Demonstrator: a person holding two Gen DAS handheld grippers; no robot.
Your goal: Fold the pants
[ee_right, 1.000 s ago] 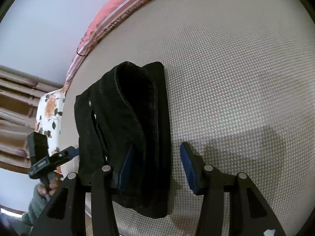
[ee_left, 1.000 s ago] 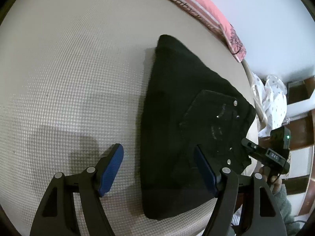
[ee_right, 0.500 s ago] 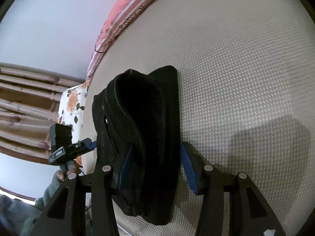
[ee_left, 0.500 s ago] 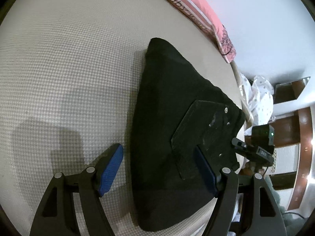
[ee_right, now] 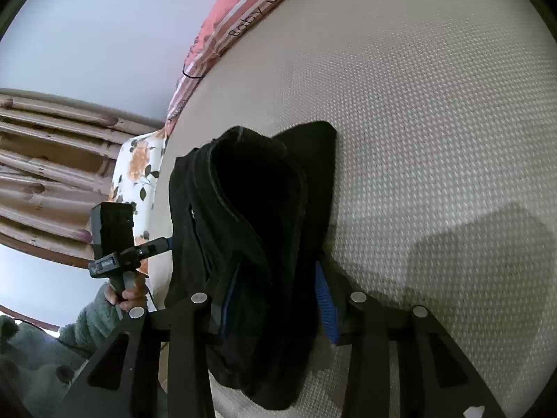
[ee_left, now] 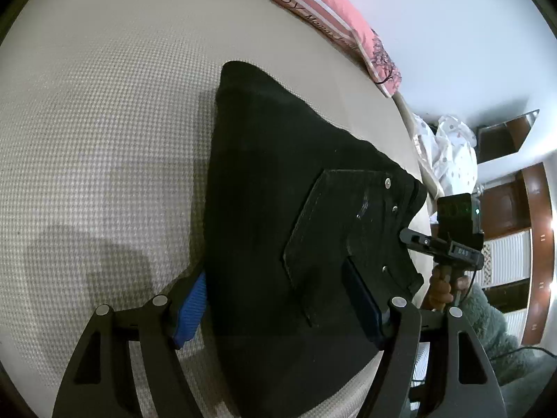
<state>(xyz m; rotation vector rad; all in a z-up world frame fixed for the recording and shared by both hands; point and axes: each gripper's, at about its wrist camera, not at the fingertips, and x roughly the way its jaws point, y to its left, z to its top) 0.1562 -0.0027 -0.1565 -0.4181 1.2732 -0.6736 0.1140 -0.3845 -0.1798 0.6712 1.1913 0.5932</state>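
Note:
The black pants [ee_left: 278, 209] lie folded into a compact stack on the beige mattress [ee_left: 104, 122], back pocket with rivets facing up. My left gripper [ee_left: 278, 299] straddles the near end of the stack, its jaws wide, one blue pad [ee_left: 191, 299] at the stack's left edge, the other on top of the fabric. In the right wrist view the pants [ee_right: 264, 216] bulge up, waistband end raised. My right gripper [ee_right: 275, 299] has its jaws around the thick folded edge, pads against the cloth on both sides.
A pink striped pillow [ee_left: 327, 10] lies along the mattress's far edge by the white wall. A floral cloth [ee_right: 139, 167] and wooden furniture [ee_left: 504, 209] lie beyond the mattress edge. Each gripper shows in the other's view [ee_left: 449, 240] [ee_right: 115, 244].
Both grippers have moved in onto the pants. The left pad went from apart to touching the stack's edge. The right jaws narrowed around the folded edge, which lifted.

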